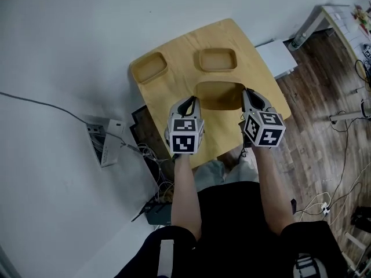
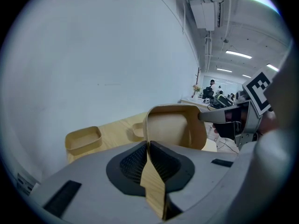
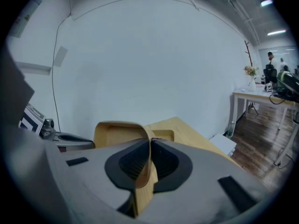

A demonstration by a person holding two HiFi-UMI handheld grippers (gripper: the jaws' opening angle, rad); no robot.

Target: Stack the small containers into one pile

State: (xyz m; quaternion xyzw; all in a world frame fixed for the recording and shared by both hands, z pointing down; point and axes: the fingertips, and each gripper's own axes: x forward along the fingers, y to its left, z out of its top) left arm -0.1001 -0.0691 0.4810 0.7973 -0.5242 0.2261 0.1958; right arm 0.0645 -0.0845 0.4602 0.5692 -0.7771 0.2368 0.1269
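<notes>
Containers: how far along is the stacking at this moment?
Done: nothing stacked; the corner container and the middle container sit apart on the table. In hand: the left tool and right tool each pinch an opposite rim of the third container. Left: nest all three into one pile.

Noted thin, smooth, pale wood in the held container (image 1: 219, 95), left small container (image 1: 149, 67) and middle small container (image 1: 218, 59); matt light wood on the table (image 1: 179, 88); matt grey plastic on the left gripper (image 1: 190, 103) and right gripper (image 1: 250, 95), with ribbed black pads (image 2: 133, 162); dark wood-plank floor (image 1: 324, 74).
</notes>
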